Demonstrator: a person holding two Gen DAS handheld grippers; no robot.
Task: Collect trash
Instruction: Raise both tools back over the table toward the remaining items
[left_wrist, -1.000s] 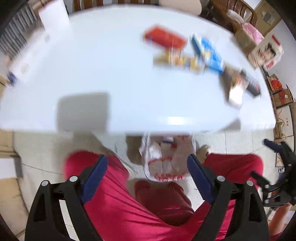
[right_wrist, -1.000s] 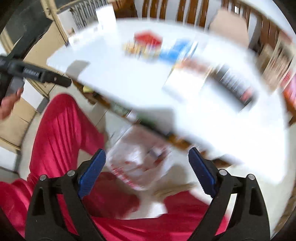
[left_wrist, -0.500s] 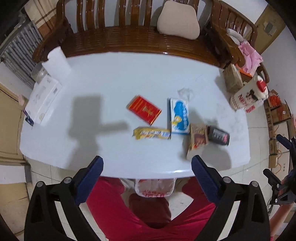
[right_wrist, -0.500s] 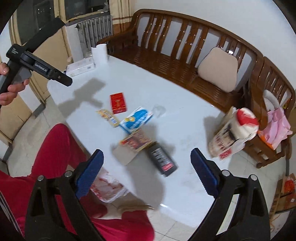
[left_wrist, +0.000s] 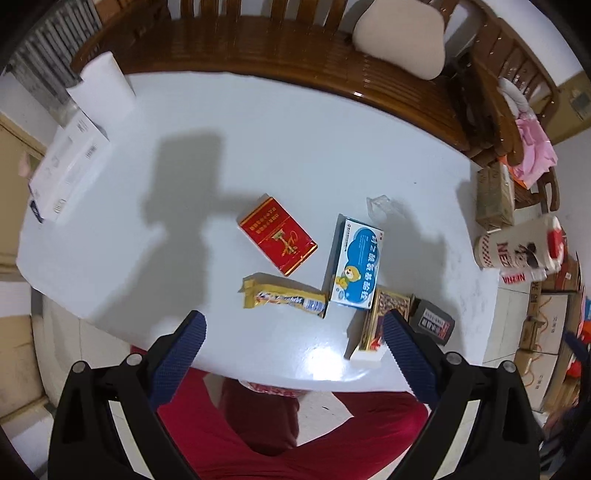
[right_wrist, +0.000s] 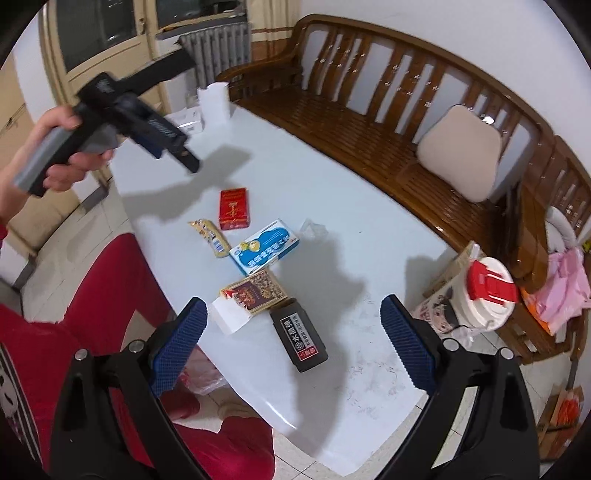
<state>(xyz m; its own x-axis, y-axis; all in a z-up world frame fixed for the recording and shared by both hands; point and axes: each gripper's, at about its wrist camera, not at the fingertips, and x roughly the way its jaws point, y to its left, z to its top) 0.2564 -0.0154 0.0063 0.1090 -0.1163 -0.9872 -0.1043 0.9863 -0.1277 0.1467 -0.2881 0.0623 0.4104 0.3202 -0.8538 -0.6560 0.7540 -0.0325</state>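
Both tools hang above the near edge of the white table, jaws spread wide and holding nothing: the left tool at about 6 o'clock in its own view, the right tool likewise.

The trash lies in a loose row. From the left: a red pack with gold lettering at about 11 o'clock of the row's middle, a yellow wrapper nearer the edge, a blue-and-white box showing a cartoon bear and Chinese print, a brown patterned carton with a white end, then a black box with white Chinese characters and a red warning mark. A scrap of clear plastic sits at 12 o'clock of the blue box. A plastic bag with red print waits on the floor under the table, by the person's legs.

My advice is to start at the edge: each tool takes the piece closest to it, gripped across the narrow side, lifted clear before swinging down to the bag. The flat wrapper will likely need pinching at an end.

At far right, a tub reads "NE".
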